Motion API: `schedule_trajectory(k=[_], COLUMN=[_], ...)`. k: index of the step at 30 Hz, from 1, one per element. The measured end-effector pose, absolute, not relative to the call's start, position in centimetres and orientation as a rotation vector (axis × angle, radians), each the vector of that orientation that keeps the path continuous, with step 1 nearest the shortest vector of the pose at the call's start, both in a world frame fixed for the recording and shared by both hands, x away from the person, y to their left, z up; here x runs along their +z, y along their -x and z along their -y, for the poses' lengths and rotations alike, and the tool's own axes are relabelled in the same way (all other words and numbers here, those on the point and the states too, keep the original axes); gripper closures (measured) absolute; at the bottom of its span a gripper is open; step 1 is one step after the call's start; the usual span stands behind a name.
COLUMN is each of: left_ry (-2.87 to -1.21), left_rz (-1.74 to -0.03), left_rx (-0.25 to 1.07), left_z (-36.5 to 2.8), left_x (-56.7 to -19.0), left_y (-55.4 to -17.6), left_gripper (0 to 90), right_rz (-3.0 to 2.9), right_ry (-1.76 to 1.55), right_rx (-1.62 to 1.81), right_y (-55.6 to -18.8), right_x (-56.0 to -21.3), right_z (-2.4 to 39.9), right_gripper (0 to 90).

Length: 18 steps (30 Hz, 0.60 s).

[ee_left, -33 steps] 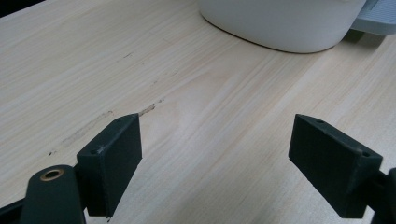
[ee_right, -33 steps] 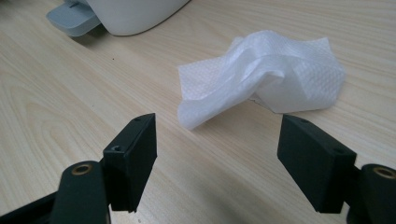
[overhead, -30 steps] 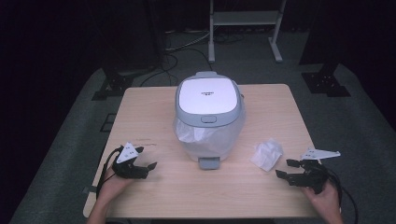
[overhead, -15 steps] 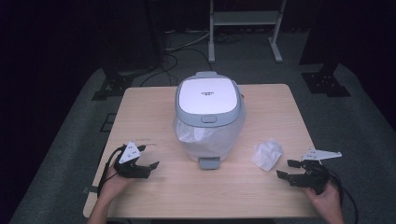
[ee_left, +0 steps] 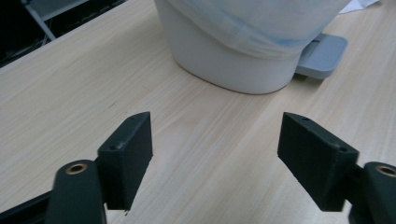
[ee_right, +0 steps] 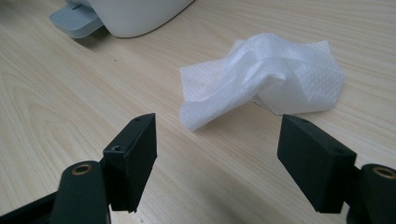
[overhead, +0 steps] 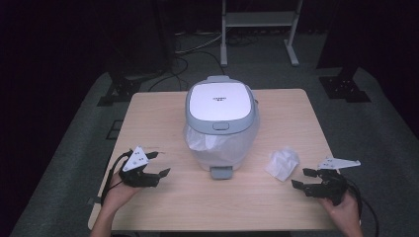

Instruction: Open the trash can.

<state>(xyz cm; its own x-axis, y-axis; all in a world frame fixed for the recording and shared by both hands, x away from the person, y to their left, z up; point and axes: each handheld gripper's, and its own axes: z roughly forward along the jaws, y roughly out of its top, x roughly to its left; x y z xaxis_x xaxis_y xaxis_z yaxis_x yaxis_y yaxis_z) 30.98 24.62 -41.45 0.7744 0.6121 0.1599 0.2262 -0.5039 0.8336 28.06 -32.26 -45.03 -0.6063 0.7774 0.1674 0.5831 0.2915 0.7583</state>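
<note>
A white pedal bin [overhead: 221,101] with a grey-rimmed lid stands shut in the middle of the wooden table [overhead: 158,118]. A plastic liner [overhead: 207,143] bulges out under the lid, and the grey pedal [overhead: 221,172] faces me. A crumpled white tissue [overhead: 282,162] lies on the table right of the bin. My left gripper [overhead: 163,163] hovers left of the bin, open. Its jaws have just been closing a little, with nothing between them [ee_left: 215,149]. Near the front right corner my right gripper [overhead: 299,177] is open, with the tissue [ee_right: 266,79] a short way beyond its jaws [ee_right: 217,149].
The bin's base [ee_left: 233,70] and pedal [ee_left: 322,53] lie ahead of the left gripper. Bare tabletop surrounds both grippers. Beyond the table's far edge are a dark floor, cables [overhead: 183,54] and a metal stand [overhead: 257,19].
The left gripper has lifted slightly off the table and its jaws stand a bit narrower. The right gripper, bin and tissue have not moved.
</note>
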Motion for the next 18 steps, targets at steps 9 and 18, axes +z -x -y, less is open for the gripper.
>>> schedule_trajectory(k=[9,18], left_ry=[-2.087,-2.091], left_rz=[-0.637,-0.588], left_rx=[0.531,0.536], left_z=[-25.0,-25.0], left_x=[-38.7,-35.4], left_y=[-30.8,-30.6], left_gripper=[40.1,44.9], right_rz=[-2.329,-2.333], right_ry=[-1.25,-1.254], right_rx=[1.211,1.202], right_y=[-28.0,-28.0], right_x=[-44.9,-45.0], right_z=[32.1,32.0], right_gripper=[27.4,27.4])
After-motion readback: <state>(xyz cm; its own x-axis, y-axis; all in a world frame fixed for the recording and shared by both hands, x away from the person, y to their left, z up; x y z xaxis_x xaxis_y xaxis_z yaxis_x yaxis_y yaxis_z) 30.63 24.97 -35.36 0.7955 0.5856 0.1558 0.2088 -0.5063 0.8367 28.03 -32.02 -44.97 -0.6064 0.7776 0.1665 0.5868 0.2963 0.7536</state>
